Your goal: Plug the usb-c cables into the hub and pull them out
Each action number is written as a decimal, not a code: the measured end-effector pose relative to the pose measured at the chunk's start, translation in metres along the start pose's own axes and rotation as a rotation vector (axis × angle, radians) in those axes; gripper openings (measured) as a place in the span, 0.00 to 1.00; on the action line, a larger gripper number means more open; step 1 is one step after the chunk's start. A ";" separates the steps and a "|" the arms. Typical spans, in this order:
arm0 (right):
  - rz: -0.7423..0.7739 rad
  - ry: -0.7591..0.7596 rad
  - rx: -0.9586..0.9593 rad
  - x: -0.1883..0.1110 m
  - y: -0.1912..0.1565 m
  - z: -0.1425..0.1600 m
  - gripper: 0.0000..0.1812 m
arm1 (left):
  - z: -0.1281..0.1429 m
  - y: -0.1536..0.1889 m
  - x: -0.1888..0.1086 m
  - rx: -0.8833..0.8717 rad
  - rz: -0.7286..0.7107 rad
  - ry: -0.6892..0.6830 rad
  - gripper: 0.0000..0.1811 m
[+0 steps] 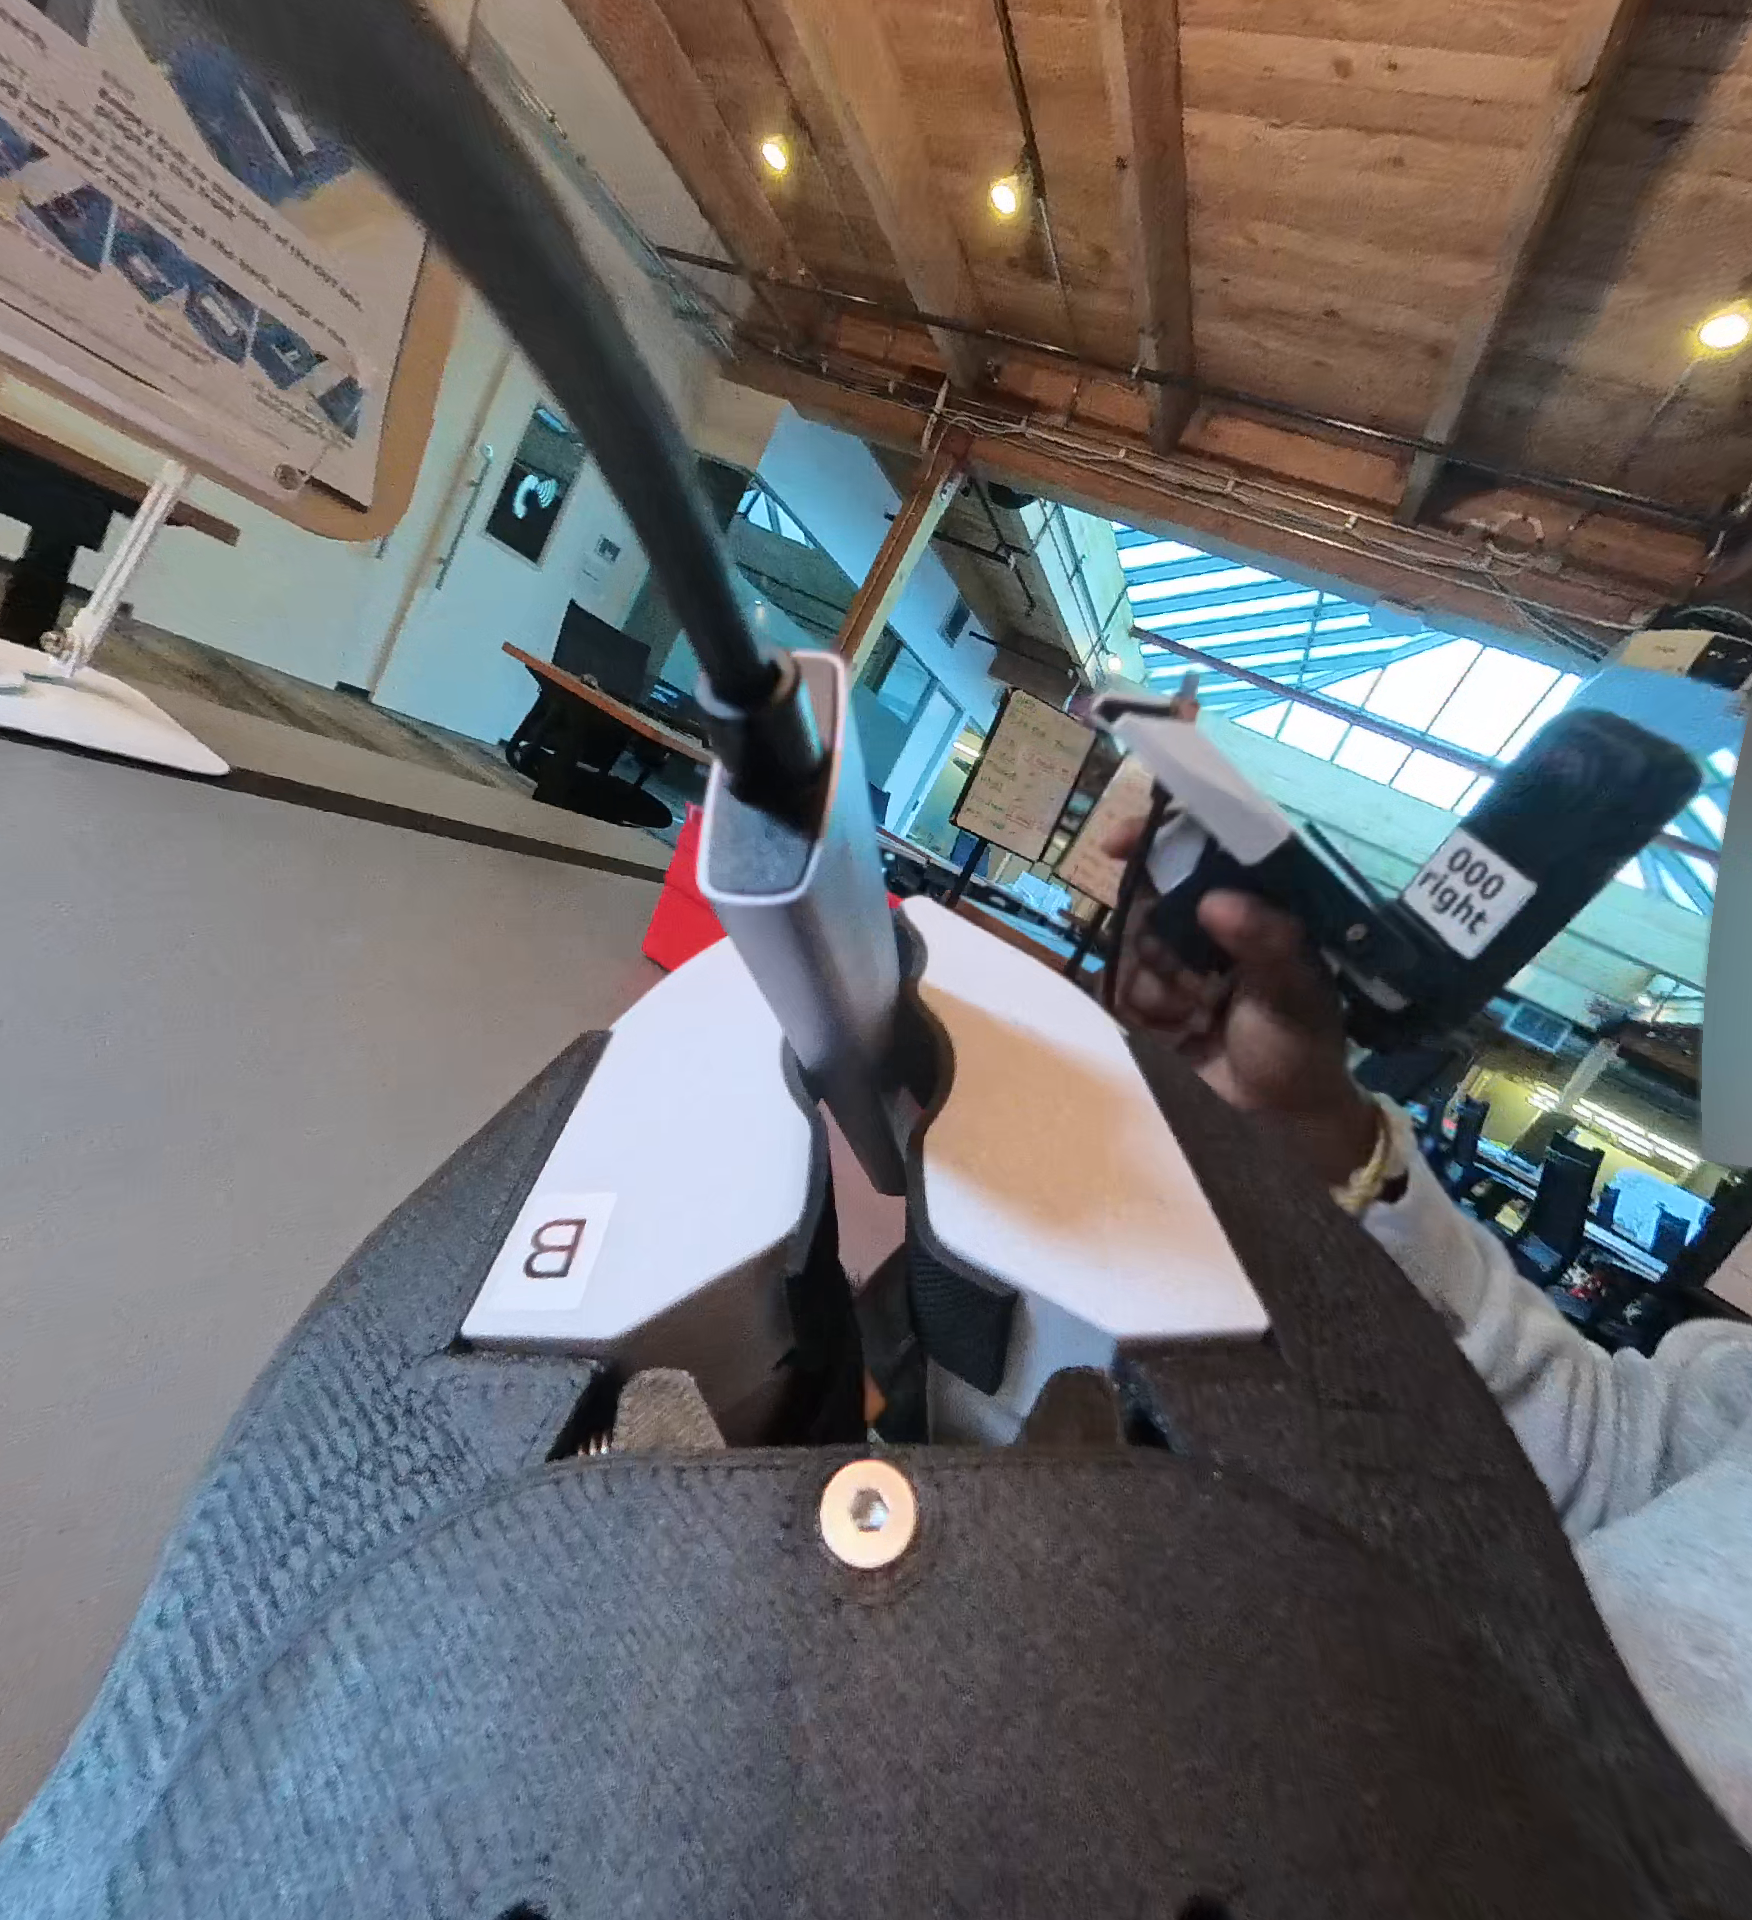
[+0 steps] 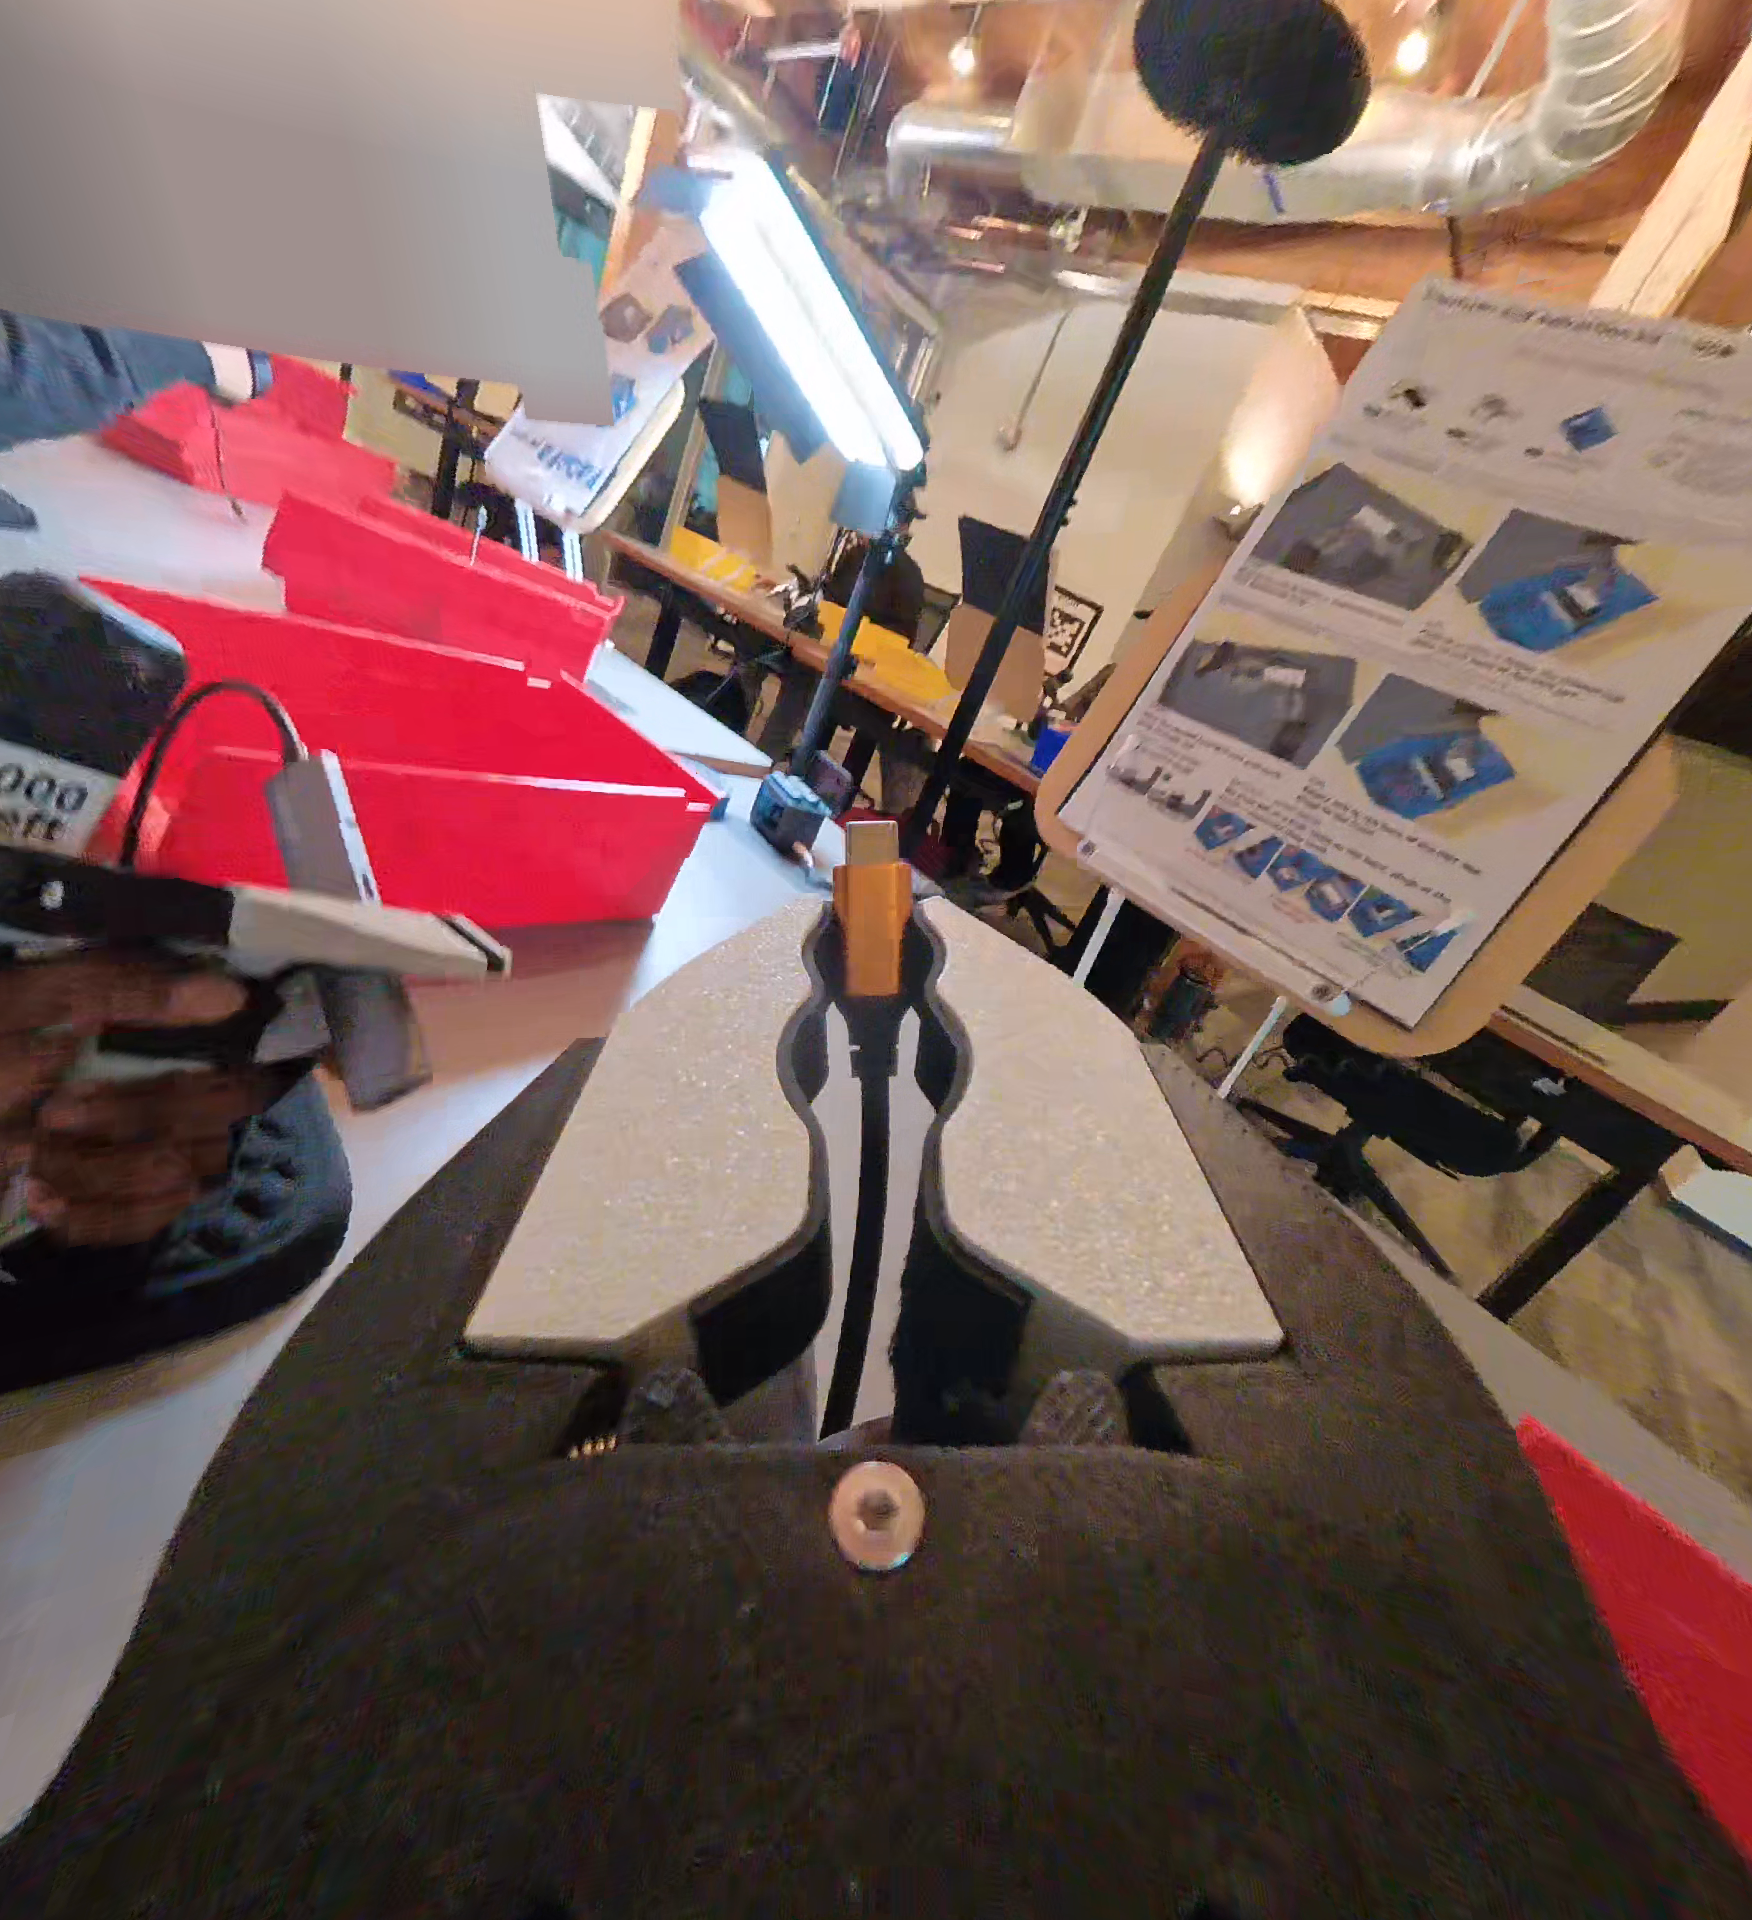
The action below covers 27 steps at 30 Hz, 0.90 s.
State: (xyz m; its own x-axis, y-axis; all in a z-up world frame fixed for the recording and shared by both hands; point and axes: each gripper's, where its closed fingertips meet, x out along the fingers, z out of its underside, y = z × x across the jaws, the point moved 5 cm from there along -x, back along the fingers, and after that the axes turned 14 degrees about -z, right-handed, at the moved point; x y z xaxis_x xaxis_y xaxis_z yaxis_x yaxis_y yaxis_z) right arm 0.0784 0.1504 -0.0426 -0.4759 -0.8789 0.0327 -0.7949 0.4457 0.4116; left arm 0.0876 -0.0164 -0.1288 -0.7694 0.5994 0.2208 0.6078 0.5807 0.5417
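Note:
My left gripper (image 1: 867,1029) is shut on a slim grey metal hub (image 1: 810,914), held upright above the table. The hub's own black cable (image 1: 539,291) arcs up from its top end. My right gripper (image 2: 872,961) is shut on an orange usb-c plug (image 2: 872,935), whose silver tip (image 2: 870,842) sticks out past the fingers; its black cable (image 2: 867,1195) runs back between them. In the right wrist view the left gripper (image 2: 373,935) and hub (image 2: 321,821) show at far left, apart from the plug. In the left wrist view the right gripper (image 1: 1194,769) shows at right, in a hand.
Red bins (image 2: 456,790) stand on the white table (image 2: 124,1455) at left. An instruction board on a stand (image 2: 1391,665) is at right, and shows in the left wrist view (image 1: 134,229). A lamp (image 2: 810,312) and a microphone pole (image 2: 1090,436) rise behind. My hands' fingertips stand some 12 cm from each other.

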 end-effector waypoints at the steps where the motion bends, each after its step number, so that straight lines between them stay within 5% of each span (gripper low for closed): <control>1: 0.010 0.031 -0.010 -0.005 0.006 -0.013 0.07 | 0.001 0.001 0.001 0.003 0.011 -0.009 0.04; 8: 0.269 0.070 -0.228 -0.062 0.084 -0.101 0.07 | 0.002 0.004 0.001 -0.019 0.054 -0.013 0.04; 14: 0.465 -0.001 -0.319 -0.117 0.143 -0.118 0.06 | 0.001 0.002 0.001 -0.055 0.073 -0.015 0.04; 19: 0.412 -0.099 -0.377 -0.139 0.170 -0.081 0.06 | 0.002 0.003 0.001 -0.066 0.083 -0.018 0.04; 27: 0.302 -0.262 -0.337 -0.159 0.180 0.041 0.07 | 0.003 0.003 0.002 -0.062 0.076 -0.024 0.04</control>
State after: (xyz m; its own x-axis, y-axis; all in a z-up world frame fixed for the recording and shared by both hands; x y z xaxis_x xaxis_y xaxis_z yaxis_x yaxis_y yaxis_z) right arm -0.0044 0.3775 -0.0113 -0.7780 -0.6281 -0.0158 -0.4625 0.5555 0.6910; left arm 0.0882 -0.0122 -0.1292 -0.7160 0.6541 0.2440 0.6504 0.4979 0.5736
